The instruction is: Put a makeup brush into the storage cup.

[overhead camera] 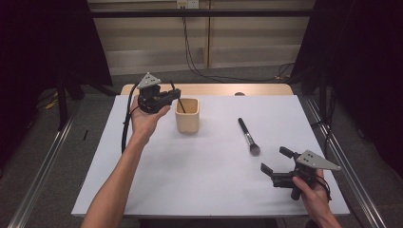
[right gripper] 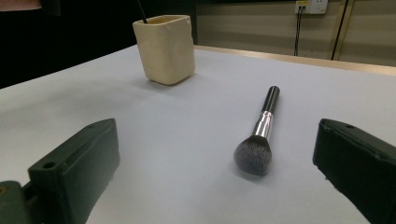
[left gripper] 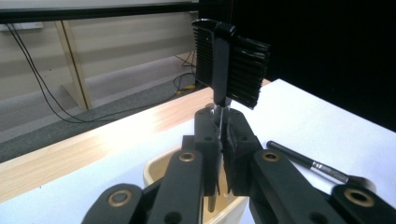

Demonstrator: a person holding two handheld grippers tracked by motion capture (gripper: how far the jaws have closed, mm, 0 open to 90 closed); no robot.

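At the left of the high view, the left gripper is held up by the person's left hand just beside the cream cup, its tips reaching over the cup's near-left rim. Its jaws are pressed together on a thin dark handle that slants down into the cup. In the left gripper view the two black jaws meet around that slim stem, and above them stands a black comb-like head with rows of fine teeth, upright against the dark background; whether it is a comb or a brush of some kind is hard to tell from here. The lower end of the stem goes down inside the cup, which sits directly beneath the jaws.

The cup stands upright on the white table, toward the far side and left of the middle. To its right, well apart from it, a makeup brush lies flat on the table, black handle pointing away, silver ferrule in the middle and dark bristle head toward the near edge.

Farther right and nearer the front edge, the right gripper rests low in the person's right hand, jaws wide apart with nothing between them. In the right gripper view the makeup brush lies on the table ahead between the two open jaws, untouched, with the cup farther off.
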